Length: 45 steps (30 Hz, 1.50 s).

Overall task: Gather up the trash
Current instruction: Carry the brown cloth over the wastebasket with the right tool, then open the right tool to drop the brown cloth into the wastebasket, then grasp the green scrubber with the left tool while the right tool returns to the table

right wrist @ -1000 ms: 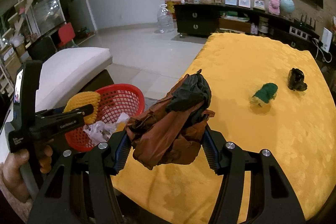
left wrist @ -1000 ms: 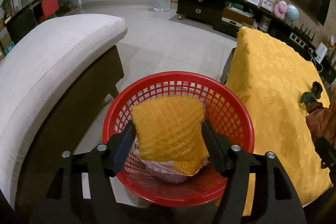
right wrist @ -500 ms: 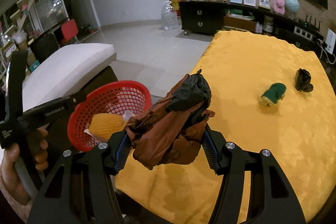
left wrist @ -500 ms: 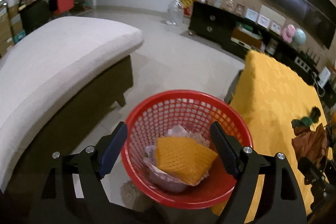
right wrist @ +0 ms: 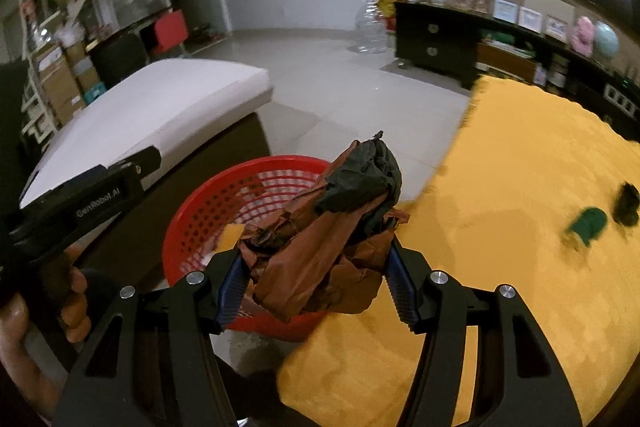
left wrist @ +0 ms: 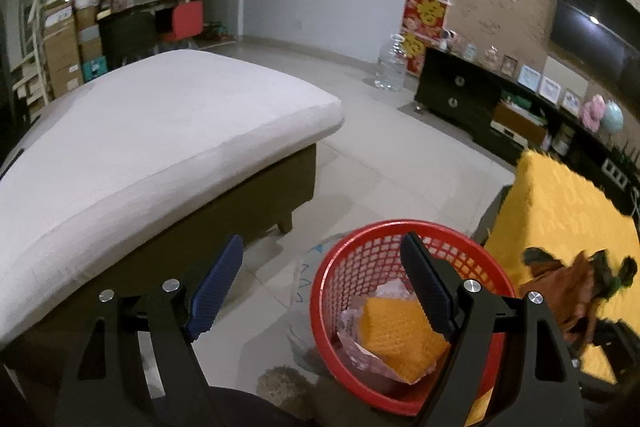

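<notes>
Right wrist view: the right gripper (right wrist: 316, 279), clamping a crumpled brown-and-black wrapper (right wrist: 332, 231), probably paper, should centre over the red basket (right wrist: 208, 211) before releasing; left gripper (left wrist: 320, 291) wide, empty.

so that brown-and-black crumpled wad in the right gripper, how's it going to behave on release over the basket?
The crumpled wad looks like thin creased paper or film, so probably light and easily squashed. Held in the right gripper, its creases bulge past the pads, so it may spring open and cling briefly. Being light, it could drift instead of dropping straight into the red basket.
</notes>
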Available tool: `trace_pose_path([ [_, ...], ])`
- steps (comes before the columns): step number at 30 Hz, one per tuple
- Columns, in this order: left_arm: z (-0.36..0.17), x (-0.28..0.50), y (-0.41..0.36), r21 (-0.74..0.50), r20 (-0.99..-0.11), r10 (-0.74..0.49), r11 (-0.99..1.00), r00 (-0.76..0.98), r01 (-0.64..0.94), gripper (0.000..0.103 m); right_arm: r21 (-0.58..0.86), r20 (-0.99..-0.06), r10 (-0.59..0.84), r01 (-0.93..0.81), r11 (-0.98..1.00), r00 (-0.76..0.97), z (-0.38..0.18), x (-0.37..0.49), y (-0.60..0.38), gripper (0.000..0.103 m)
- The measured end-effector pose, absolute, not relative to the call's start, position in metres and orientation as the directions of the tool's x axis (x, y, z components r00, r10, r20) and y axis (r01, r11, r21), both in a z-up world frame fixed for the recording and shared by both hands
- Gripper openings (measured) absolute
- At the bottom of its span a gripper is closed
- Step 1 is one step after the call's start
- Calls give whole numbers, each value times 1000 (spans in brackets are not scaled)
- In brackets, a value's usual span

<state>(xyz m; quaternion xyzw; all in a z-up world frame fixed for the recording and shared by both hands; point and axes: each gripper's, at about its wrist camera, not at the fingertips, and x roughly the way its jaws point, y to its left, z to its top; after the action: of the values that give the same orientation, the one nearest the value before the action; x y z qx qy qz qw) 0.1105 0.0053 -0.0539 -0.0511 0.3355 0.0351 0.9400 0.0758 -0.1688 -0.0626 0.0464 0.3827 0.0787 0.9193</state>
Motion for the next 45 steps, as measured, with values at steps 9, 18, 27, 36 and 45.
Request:
trace_pose_path([
  [9, -55, 111, 14, -101, -636, 23, 988, 772, -112, 78, 155, -730, 218, -155, 976, 648, -85, 97, -144, 64],
  [18, -54, 110, 14, -97, -631, 21, 990, 775, -106, 78, 177, -726, 231, -148, 973, 648, -92, 85, -149, 75],
  [27, -52, 107, 3, -68, -620, 18, 995, 784, -76, 78, 192, -707, 192, -77, 978, 680, -86, 54, -186, 75],
  [36, -52, 100, -15, -35, -604, 2, 999, 797, -29, 82, 130, -686, 102, -16, 991, 721, -74, 13, -215, 77],
  [45, -54, 96, -28, -17, -605, -18, 1000, 796, 9, 83, 99, -679, -8, 103, 990, 735, -78, -23, -258, 79],
])
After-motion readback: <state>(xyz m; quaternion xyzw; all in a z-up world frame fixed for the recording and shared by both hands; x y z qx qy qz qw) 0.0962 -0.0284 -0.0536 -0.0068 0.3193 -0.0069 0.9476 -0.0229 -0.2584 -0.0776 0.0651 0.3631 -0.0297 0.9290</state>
